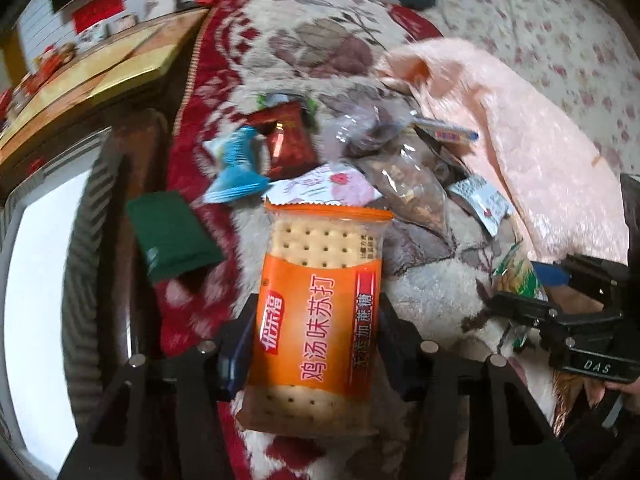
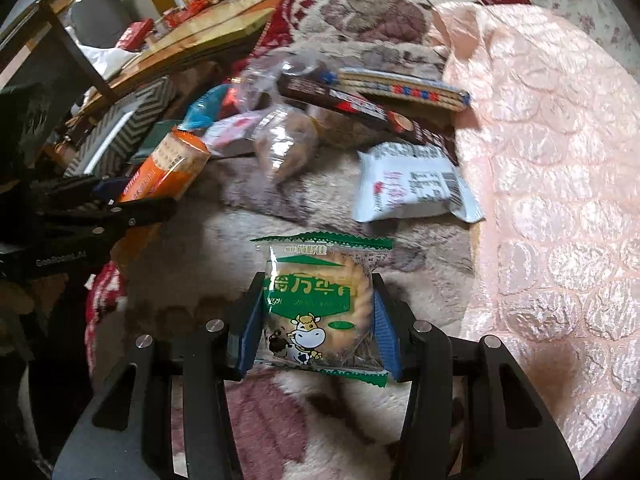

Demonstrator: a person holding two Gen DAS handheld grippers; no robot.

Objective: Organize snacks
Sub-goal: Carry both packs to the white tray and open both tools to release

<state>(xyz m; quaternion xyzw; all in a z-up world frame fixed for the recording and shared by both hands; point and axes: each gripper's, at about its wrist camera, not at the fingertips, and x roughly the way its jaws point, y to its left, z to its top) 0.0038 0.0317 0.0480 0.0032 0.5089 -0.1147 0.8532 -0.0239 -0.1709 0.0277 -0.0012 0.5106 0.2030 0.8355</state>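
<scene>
My left gripper (image 1: 318, 316) is shut on an orange soda cracker pack (image 1: 320, 312) and holds it above the floral blanket. The same pack shows in the right wrist view (image 2: 168, 168), with the left gripper (image 2: 100, 204) at the far left. My right gripper (image 2: 318, 316) is shut on a green and clear milk biscuit pack (image 2: 320, 308) with a cow on it. That gripper (image 1: 560, 312) shows at the right edge of the left wrist view, with the green pack (image 1: 516, 276) in it. A heap of snacks lies ahead: a red packet (image 1: 286, 140), a blue packet (image 1: 236, 168), a clear bag of brown snacks (image 1: 404, 184).
A dark green packet (image 1: 172, 236) lies at the left on the blanket. A white packet (image 2: 412, 184), a long brown bar (image 2: 368, 110) and a striped wafer pack (image 2: 404, 88) lie ahead. A pink quilt (image 2: 540, 160) covers the right. A wooden table (image 1: 92, 76) and a zigzag-patterned box (image 2: 120, 132) stand at the left.
</scene>
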